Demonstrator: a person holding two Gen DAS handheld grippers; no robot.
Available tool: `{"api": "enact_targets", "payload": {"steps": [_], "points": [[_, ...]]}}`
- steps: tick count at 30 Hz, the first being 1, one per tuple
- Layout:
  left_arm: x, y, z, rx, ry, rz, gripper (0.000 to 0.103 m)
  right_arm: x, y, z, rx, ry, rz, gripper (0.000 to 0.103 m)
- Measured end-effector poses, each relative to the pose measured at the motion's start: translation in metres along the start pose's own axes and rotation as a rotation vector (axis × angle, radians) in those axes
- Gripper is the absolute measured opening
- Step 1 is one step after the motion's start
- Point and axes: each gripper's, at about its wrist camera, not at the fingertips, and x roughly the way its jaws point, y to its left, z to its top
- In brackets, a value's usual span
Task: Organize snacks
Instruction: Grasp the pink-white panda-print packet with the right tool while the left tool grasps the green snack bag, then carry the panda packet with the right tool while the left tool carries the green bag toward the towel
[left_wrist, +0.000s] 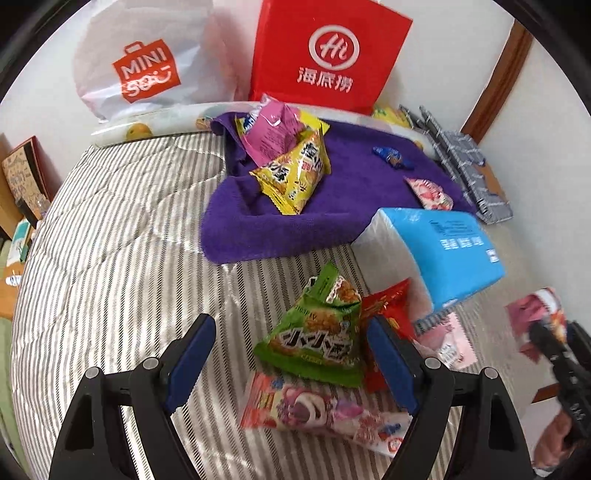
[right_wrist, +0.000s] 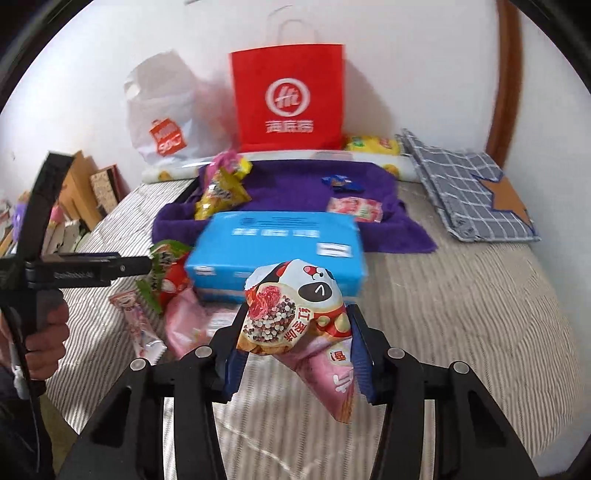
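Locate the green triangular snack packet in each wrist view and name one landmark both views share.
Left wrist view: green triangular snack packet low centre on the striped bed, between the open left gripper's fingers.
Right wrist view: same packet at left, partly hidden behind the left gripper.
Shared landmark: the blue tissue pack, just beside the packet.

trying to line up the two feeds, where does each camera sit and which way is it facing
Left wrist: sits on the left gripper, tilted down over the striped bed at the green snack packet; its own open fingers show, and the right gripper at the right edge.
Right wrist: sits on the right gripper, shut on a pink snack bag, facing the wall; a hand holding the left gripper shows left.
Shared: red paper bag, blue tissue pack, purple towel.
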Motion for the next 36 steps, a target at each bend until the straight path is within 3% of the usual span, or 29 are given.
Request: {"api": "enact_targets", "payload": {"steps": [7,11,14,22,29,36], "points": [[0.020,-0.014,0.007,0.064,0.000,0.103,0.080,0.006,-0.031,-0.010,0.066,0.011,-0.017,0.049],[0.034,-0.013,0.010,0.046,0.056,0.079,0.050,0.012,-0.039,-0.011,0.088,0.015,-0.008,0.049],[0.031,-0.018,0.008,0.079,0.044,0.091,0.043,0.017,-0.043,-0.011,0.102,0.020,0.001,0.049],[-0.002,-0.009,0.007,0.045,-0.026,0.098,0.043,0.016,-0.041,-0.017,0.119,0.016,0.021,0.049],[-0.041,-0.019,0.000,0.038,-0.066,0.025,0.043,-0.002,-0.033,-0.014,0.098,-0.013,0.001,0.049],[-0.054,-0.045,-0.015,0.042,-0.069,-0.051,0.043,-0.025,-0.032,-0.011,0.083,-0.044,-0.016,0.049]]}}
